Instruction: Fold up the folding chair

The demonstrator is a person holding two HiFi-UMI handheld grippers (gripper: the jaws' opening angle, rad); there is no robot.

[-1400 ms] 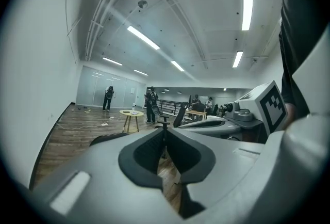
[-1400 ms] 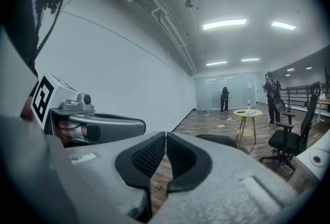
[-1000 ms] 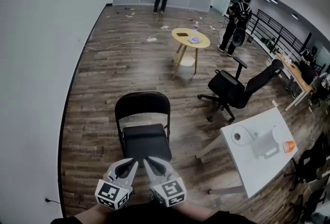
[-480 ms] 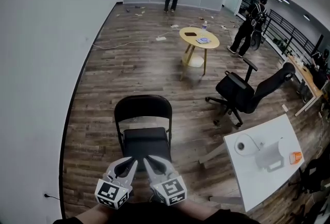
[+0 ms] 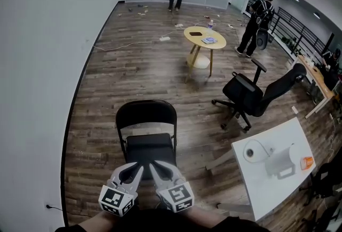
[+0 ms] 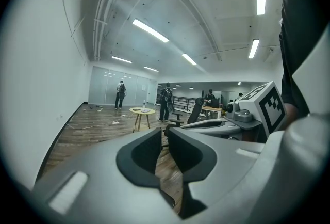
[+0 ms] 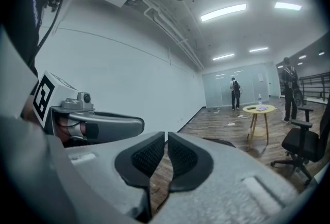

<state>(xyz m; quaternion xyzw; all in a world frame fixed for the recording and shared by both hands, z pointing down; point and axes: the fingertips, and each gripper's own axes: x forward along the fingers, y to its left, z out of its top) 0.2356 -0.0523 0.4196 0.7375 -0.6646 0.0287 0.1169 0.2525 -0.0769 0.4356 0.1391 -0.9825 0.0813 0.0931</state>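
A black folding chair (image 5: pixel 146 118) stands unfolded on the wood floor, its seat (image 5: pixel 149 146) facing me. Both grippers hover side by side at the seat's front edge, touching nothing. My left gripper (image 5: pixel 139 168) has its jaws almost together, with a thin slit and nothing between them; the left gripper view shows it (image 6: pixel 164 134) pointing across the room. My right gripper (image 5: pixel 152 167) is shut and empty. In the right gripper view the chair's curved back (image 7: pixel 223 142) shows just past the right gripper (image 7: pixel 166 138).
A white wall (image 5: pixel 43 65) runs along the left. A round yellow table (image 5: pixel 204 38) and a black office chair (image 5: pixel 251 94) stand further back. A white table (image 5: pixel 278 183) with a paper roll (image 5: pixel 251 152) is at the right. Two people (image 5: pixel 258 12) stand far off.
The view has shifted a little as I moved towards the chair with both grippers. The chair sits slightly lower in the head view. Neither gripper has touched anything.
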